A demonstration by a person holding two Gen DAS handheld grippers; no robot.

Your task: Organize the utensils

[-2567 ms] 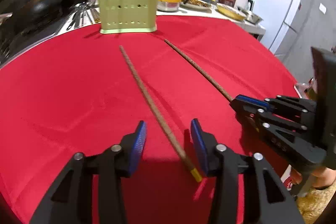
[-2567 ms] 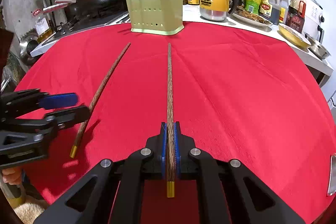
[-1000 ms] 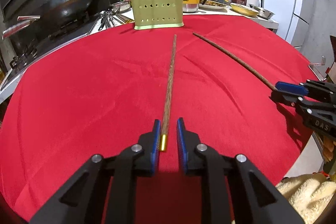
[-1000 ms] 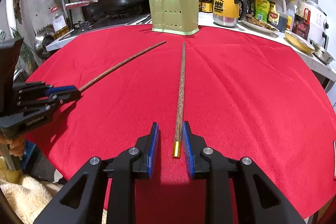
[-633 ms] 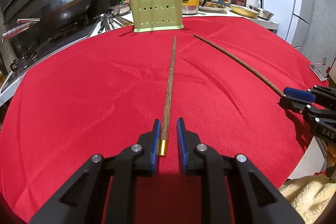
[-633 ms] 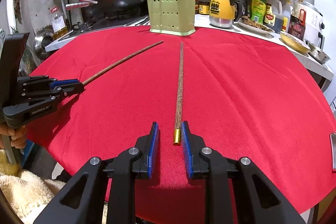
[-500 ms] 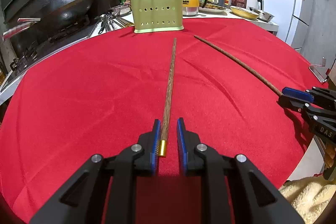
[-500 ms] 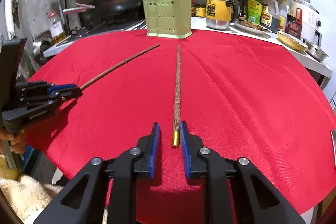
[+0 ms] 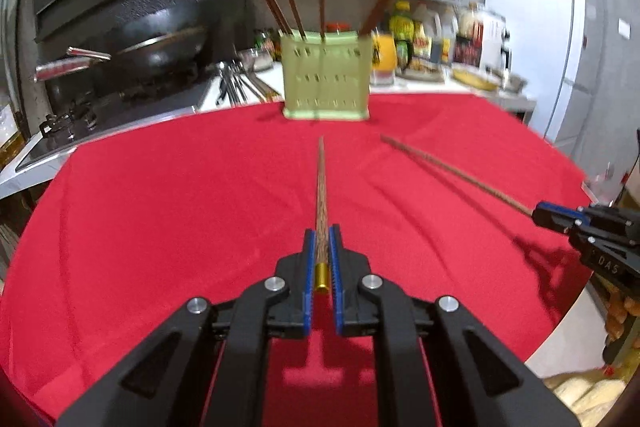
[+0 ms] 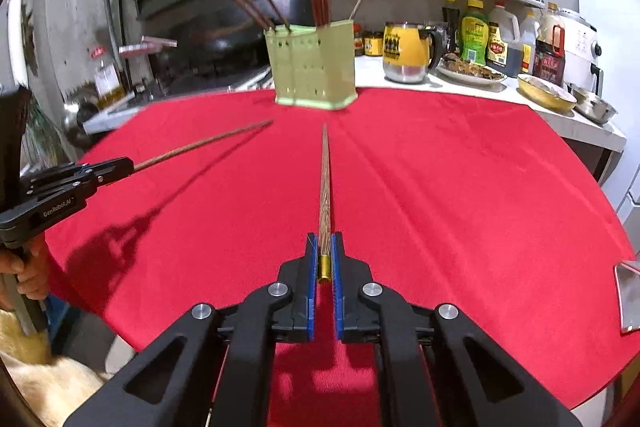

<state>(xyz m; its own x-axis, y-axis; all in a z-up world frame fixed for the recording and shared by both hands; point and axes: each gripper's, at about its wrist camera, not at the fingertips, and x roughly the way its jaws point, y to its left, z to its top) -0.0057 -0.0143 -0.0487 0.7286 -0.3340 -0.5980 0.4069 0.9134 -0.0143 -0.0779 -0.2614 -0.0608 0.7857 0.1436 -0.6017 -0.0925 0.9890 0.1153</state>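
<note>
Both jaws had just closed. Our left gripper (image 9: 322, 261) clamped one chopstick (image 9: 321, 195), our right gripper (image 10: 324, 259) another chopstick (image 10: 325, 183), both pointing at twelve o'clock toward the green holder (image 10: 312, 73); we lifted them off the table (image 10: 460, 187).

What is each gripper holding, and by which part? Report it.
The left gripper is shut on one chopstick at its gold-capped end. The right gripper is shut on the other chopstick, also at its gold-capped end.
</note>
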